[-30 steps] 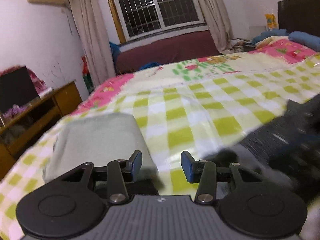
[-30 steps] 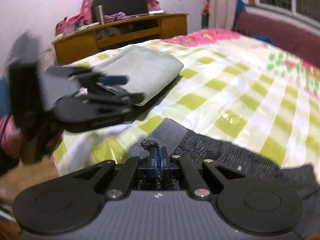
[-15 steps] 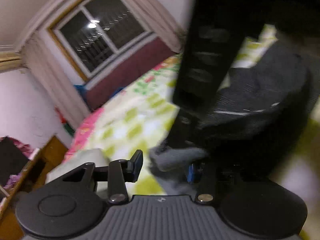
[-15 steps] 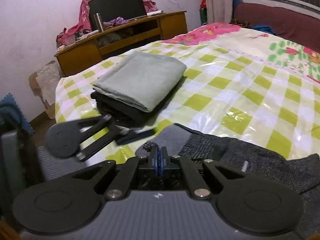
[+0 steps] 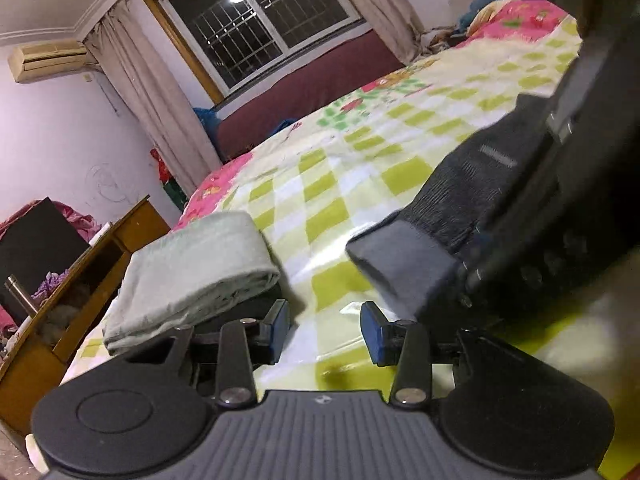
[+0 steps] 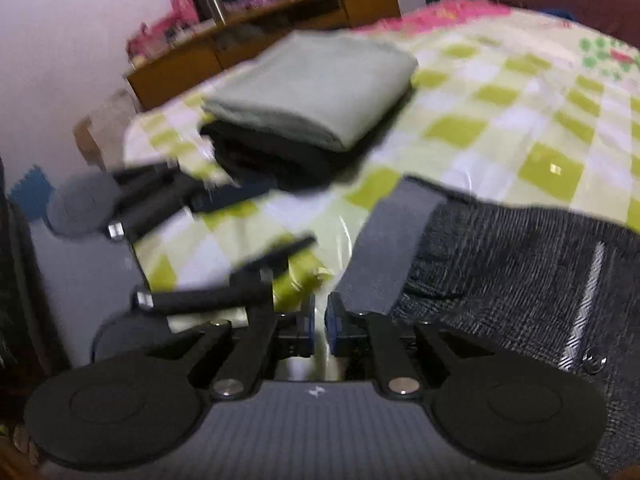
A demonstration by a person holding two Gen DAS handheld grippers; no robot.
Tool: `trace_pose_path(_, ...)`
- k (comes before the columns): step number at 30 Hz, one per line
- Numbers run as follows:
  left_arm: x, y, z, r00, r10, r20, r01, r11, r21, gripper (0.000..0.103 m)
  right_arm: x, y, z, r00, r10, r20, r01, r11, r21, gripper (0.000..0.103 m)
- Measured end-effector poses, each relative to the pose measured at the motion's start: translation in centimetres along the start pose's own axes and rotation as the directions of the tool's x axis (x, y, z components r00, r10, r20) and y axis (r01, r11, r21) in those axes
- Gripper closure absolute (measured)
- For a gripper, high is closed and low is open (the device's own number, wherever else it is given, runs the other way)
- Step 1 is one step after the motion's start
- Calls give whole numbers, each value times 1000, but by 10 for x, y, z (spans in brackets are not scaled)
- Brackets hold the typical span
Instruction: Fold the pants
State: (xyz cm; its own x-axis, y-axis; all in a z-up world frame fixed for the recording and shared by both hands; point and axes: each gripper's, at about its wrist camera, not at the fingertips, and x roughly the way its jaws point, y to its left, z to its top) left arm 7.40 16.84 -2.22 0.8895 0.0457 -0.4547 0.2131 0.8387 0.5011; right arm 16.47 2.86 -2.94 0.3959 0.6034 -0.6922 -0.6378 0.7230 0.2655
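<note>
Dark grey pants (image 6: 520, 252) lie on the checked bed cover, their grey waistband (image 6: 392, 248) toward me; they also show in the left wrist view (image 5: 448, 208). My right gripper (image 6: 319, 326) stands at the waistband's left edge, its jaws a narrow gap apart with nothing between them. My left gripper (image 5: 325, 328) is open and empty just above the cover, left of the waistband (image 5: 400, 264). It also appears blurred at the left of the right wrist view (image 6: 256, 224). The right gripper's body (image 5: 560, 184) fills the right of the left wrist view.
A folded pale green garment (image 5: 188, 268) lies on a dark folded one (image 6: 272, 160) near the bed's corner. A wooden cabinet (image 5: 72, 280) stands beyond the bed edge. A window and a maroon sofa (image 5: 312, 92) are at the far side.
My right gripper has let go of the waistband and its jaws have parted slightly. My left gripper has pulled back from the pants and hangs open over the bed cover.
</note>
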Motion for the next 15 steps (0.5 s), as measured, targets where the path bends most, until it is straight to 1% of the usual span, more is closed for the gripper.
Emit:
trace_pose_path(2, -8, -1, 8, 1000, -7, 29, 7, 1000, 2, 48, -19, -2, -1, 999, 3, 34, -3, 1000, -4, 93)
trace_pose_path(3, -11, -4, 17, 998, -21, 54, 21, 1000, -5, 48, -32, -5, -3, 999, -8, 50, 9, 1000, -6, 93)
trace_pose_path(5, -16, -11, 31, 993, -61, 99, 64, 998, -22, 48, -60, -17, -13, 995, -49, 83, 49, 999, 1, 93)
trace_pose_path(6, -17, -20, 39, 988, -97, 117, 101, 995, -21, 47, -73, -27, -20, 993, -75, 90, 73, 997, 20, 92)
trace_pose_path(7, -15, -33, 45, 984, -127, 124, 128, 992, 1, 45, -86, -40, -27, 989, -114, 89, 110, 993, 53, 91)
trace_pose_path(8, -10, -43, 48, 983, -144, 111, 141, 990, 28, 45, -96, -53, -35, 984, -157, 82, 150, 985, 88, 91)
trace_pose_path(9, -2, -57, 48, 983, -164, 76, 160, 985, 60, 45, -107, -71, -44, 974, -216, 68, 206, 970, 130, 91)
trace_pose_path(10, 7, -70, 47, 982, -189, 29, 186, 979, 81, 49, -120, -89, -54, 960, -277, 51, 264, 947, 182, 91)
trace_pose_path(11, 12, -79, 46, 981, -192, 4, 190, 977, 99, 52, -131, -105, -62, 946, -321, 36, 305, 924, 230, 91)
trace_pose_path(13, 11, -88, 51, 986, -168, 3, 166, 975, 145, 53, -163, -143, -78, 913, -407, 19, 375, 857, 353, 88)
trace_pose_path(14, 9, -89, 58, 985, -170, 9, 167, 974, 155, 52, -184, -164, -87, 892, -452, 20, 404, 816, 413, 88)
trace_pose_path(15, 6, -89, 69, 982, -186, 21, 181, 972, 148, 48, -200, -179, -93, 872, -489, 21, 428, 782, 454, 88)
